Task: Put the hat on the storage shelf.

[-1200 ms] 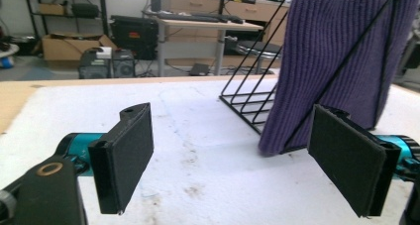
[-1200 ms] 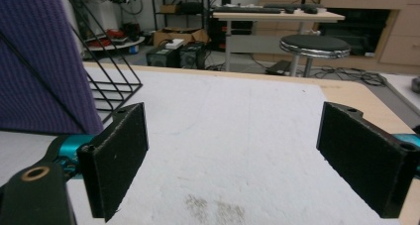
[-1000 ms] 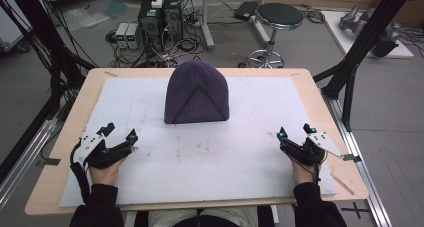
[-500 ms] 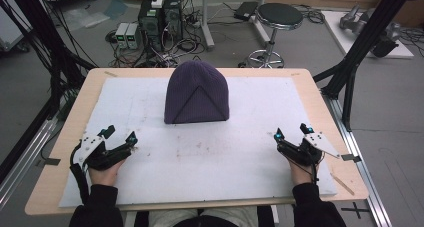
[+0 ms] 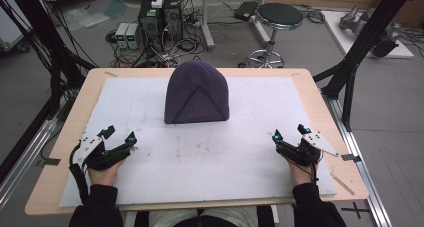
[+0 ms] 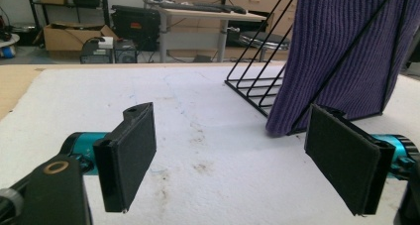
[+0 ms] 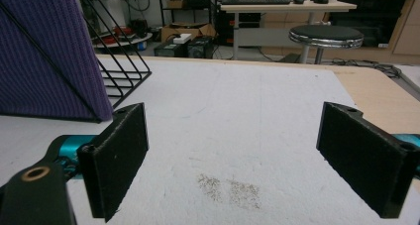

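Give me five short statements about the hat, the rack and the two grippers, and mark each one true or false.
1. The purple knit hat is draped over a black wire rack. True.
2. The left gripper is clamped on the hat. False: its jaws stand apart, short of the hat.
3. The right gripper has its jaws open with nothing between them. True.
4. The hat lies flat on the white foam mat. False: it stands up on the rack.
5. A round stool stands on the floor beyond the table. True.
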A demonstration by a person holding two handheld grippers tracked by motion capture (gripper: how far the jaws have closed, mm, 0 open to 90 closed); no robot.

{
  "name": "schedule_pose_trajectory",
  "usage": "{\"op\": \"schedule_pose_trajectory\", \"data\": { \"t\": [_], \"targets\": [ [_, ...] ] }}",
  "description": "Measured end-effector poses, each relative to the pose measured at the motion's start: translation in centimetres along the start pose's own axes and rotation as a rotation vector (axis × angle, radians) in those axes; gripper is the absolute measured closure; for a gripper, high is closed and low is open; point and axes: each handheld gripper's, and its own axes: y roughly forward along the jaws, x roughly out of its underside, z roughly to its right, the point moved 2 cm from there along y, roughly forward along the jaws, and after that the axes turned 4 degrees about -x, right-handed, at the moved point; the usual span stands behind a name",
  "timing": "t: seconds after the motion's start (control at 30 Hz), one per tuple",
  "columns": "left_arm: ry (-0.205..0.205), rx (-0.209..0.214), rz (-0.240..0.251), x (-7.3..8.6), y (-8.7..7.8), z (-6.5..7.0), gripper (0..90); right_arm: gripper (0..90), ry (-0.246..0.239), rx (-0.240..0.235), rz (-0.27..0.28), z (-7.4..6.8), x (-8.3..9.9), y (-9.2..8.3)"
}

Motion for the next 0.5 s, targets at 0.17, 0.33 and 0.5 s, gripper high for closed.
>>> {"op": "schedule_pose_trajectory", "data": {
  "t": [0.17,0.33,0.5],
  "targets": [
    [-0.002,0.006,-0.005,0.04,0.06,0.02,20.4,11.8,0.004,-0.002,-0.003,0.02,0.04,-0.01],
    [-0.006,0.007,-0.013,0.11,0.13,-0.06,20.4,11.8,0.010,-0.015,-0.017,-0.07,0.13,0.14],
    [-0.007,0.014,-0.016,0.13,0.17,-0.05,20.4,11.8,0.012,-0.022,-0.029,-0.14,0.20,0.21]
  ]
}}
